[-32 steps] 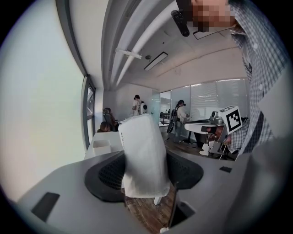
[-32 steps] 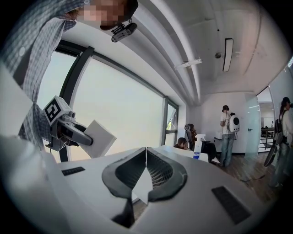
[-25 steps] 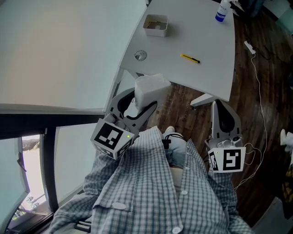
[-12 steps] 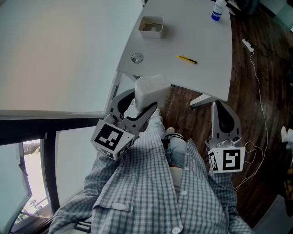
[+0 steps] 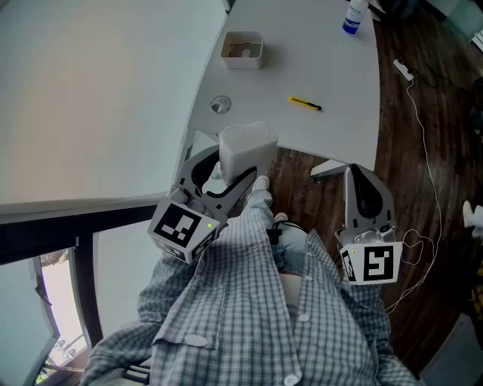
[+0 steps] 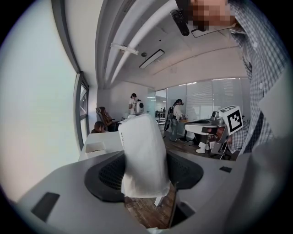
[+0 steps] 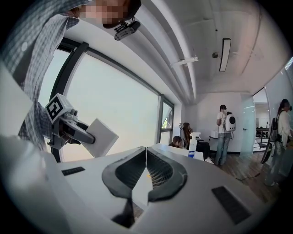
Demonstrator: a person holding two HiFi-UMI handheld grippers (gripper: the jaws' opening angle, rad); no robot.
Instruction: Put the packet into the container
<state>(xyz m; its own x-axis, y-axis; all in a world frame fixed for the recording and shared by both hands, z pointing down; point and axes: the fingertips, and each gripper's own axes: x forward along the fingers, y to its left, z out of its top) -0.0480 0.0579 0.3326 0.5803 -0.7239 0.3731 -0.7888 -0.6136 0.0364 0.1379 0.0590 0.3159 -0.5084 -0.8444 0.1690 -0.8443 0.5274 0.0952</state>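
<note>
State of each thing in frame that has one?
left gripper: shut on white packet
white packet: held, off the table
right gripper: shut, empty
container: open-topped, on table, no packet in it
spray bottle: upright on table
yellow pen: lying flat on table

No text or label is legible anywhere.
</note>
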